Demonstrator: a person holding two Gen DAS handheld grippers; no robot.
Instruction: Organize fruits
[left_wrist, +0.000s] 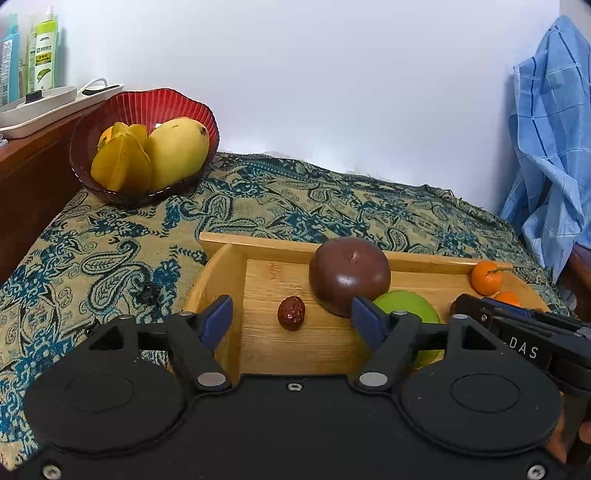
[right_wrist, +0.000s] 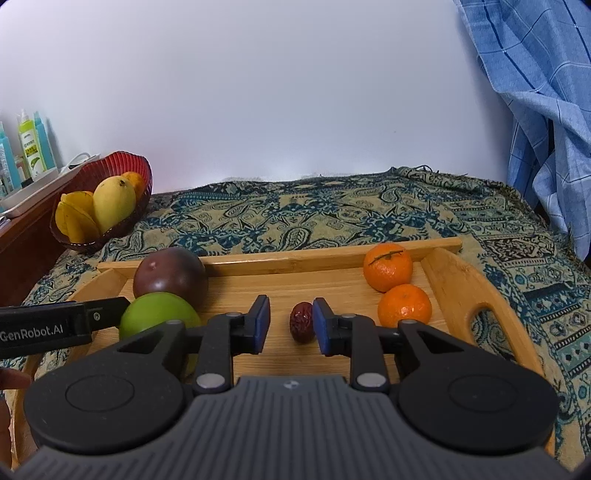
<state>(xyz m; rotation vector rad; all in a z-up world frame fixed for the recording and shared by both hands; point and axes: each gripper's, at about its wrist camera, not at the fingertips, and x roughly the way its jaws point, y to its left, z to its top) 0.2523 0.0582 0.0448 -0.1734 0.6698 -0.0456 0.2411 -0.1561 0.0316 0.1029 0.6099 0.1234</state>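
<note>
Right claw (right_wrist: 289, 325) is down in the wooden tray (right_wrist: 448, 291), jaws partly open with nothing gripped, and the little red date (right_wrist: 302, 322) sits between its blue pads, hard up against the right-hand pad and clear of the left one. That off-centre line-up is the worry: close now and 1 pad meets the date first, so I'd expect it to roll or squirt out forward across the smooth wood instead of settling into the grip. It's small and wrinkled, so too hard a pinch could also bruise it.

Left claw (left_wrist: 291, 319) hangs wide open and empty over the same tray. Its right pad sits in front of the green apple (left_wrist: 410, 308), and the dark purple fruit (left_wrist: 349, 278) is just beyond, touching the apple. Any drift and it nudges that pair, and round fruit on a flat tray will roll.

2 tangerines (right_wrist: 388, 266) rest touching near the tray's right handle, close beside the right claw; a sideways swing on the lift could clip them.

The red bowl (left_wrist: 147, 107) at the far left already holds a mango (left_wrist: 177, 149) and a starfruit (left_wrist: 122, 166), so it's crowded, and a date dropped in carelessly could bounce off onto the patterned cloth (left_wrist: 280, 199).
</note>
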